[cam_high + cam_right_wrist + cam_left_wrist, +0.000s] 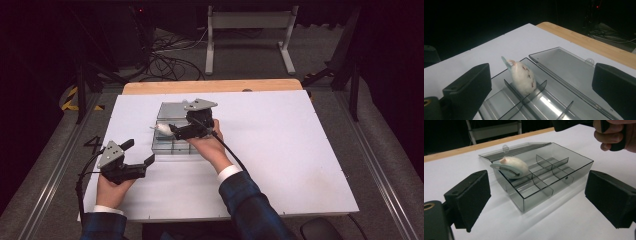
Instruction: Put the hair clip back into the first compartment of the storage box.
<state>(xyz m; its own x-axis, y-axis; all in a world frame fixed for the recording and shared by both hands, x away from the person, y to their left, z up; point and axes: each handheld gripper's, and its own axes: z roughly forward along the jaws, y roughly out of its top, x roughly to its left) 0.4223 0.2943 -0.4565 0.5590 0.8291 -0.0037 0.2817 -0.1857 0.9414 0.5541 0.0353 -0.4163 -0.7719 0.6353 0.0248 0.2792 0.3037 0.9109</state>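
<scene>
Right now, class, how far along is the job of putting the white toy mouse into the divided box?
Done: the clear box lies open, lid folded back, and the white mouse rests at one end compartment, tilted across a divider. In hand: nothing; the right gripper hovers open beside the mouse, and the left gripper waits open short of the box. Left: probably seating the mouse flat and closing the lid.

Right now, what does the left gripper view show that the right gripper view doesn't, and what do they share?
Left gripper view alone: the person's other hand gripping a tool handle at top right, and the box's near front wall with all its dividers. Right gripper view alone: small red marks on the white toy mouse, and cables on the floor beyond the table's wooden edge. Both: the clear divided box with its lid open flat behind it, the mouse propped on an end compartment's rim, the white tabletop, and each tool's own open jaws.
</scene>
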